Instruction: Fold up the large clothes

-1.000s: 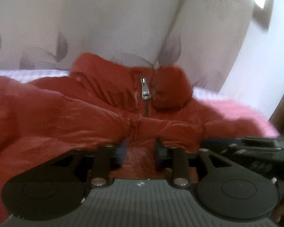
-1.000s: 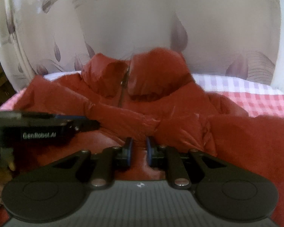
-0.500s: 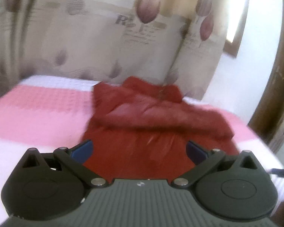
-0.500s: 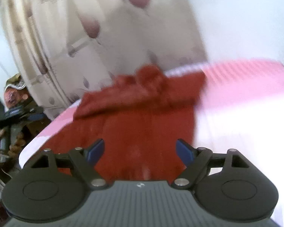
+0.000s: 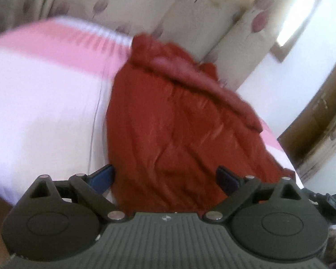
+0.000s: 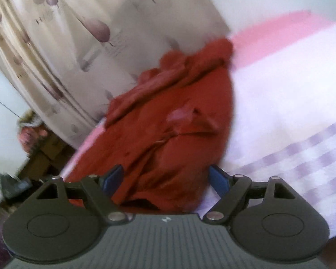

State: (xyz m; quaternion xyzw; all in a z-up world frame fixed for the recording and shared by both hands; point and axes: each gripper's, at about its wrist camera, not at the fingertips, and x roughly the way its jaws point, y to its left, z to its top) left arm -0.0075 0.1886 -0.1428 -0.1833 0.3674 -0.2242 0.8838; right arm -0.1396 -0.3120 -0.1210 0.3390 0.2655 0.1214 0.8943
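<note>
The left gripper (image 5: 164, 178) is spread wide. Its jaws closed a tiny bit just now, but nothing is pinched; the low edge of the red coat (image 5: 179, 121) only shows between the pads, and I cannot tell if they touch it. The right gripper (image 6: 165, 178) is spread wide too, after opening a moment ago, and it holds nothing. In the right view the coat's hem lies just past the blue pads (image 6: 219, 180).

The coat lies on the bed (image 5: 44, 103). In the left view it runs from 6 o'clock up toward 1 o'clock. Its sleeves look folded across the chest, far up near the collar. A pink stripe (image 5: 62, 49) crosses the bed at 11 o'clock. Behind it hangs the curtain (image 5: 190, 6).

What could go wrong, I think:

- The coat looks puffy and shiny. If a gripper grabs only the top layer at the hem, that layer may slide off the one under it and the fold comes out crooked.
- If one gripper grabs and the other misses, the coat may twist when lifted.
- A fast lift may make the folded sleeves slip out at the far end.
- In the left view the coat reaches close to the bed's edge at 4 o'clock. A pull that way may drag it off.
</note>
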